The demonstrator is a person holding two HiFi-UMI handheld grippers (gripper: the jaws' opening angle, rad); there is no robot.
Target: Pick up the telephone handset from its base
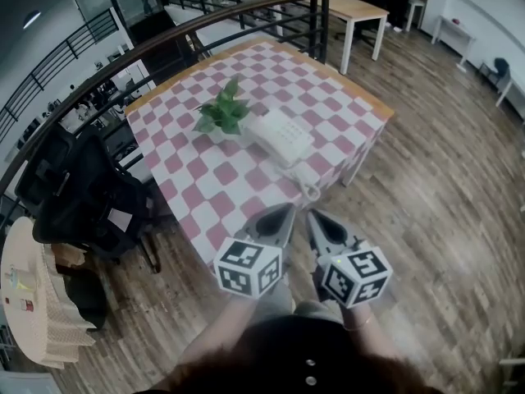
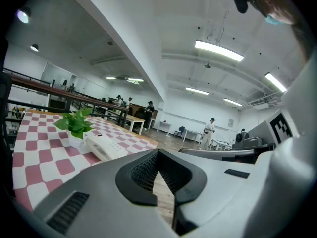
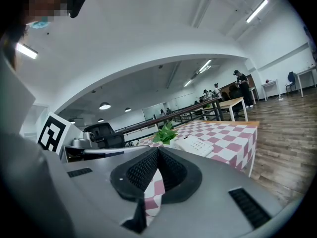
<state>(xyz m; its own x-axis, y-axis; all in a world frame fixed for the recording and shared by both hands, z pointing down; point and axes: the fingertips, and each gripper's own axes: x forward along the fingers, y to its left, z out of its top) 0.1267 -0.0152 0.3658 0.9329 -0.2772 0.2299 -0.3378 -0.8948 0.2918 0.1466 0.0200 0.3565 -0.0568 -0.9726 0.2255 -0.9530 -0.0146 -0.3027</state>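
A white telephone [image 1: 280, 136] with its handset resting on the base lies on a table under a pink-and-white checked cloth [image 1: 205, 179]. Its coiled cord [image 1: 308, 189] hangs at the table's near edge. My left gripper [image 1: 287, 208] and right gripper [image 1: 312, 214] hover side by side just short of that edge, both shut and empty, pointing at the phone. The left gripper view shows the telephone [image 2: 104, 148] ahead to the left of the closed jaw tips [image 2: 158, 152]. In the right gripper view the telephone [image 3: 198, 145] lies ahead to the right of the tips [image 3: 157, 150].
A small green potted plant [image 1: 223, 113] stands just left of the phone. A black railing [image 1: 246, 11] runs behind the table, with a black office chair [image 1: 82, 195] to its left. A wooden table [image 1: 358, 11] stands farther back. People stand far off.
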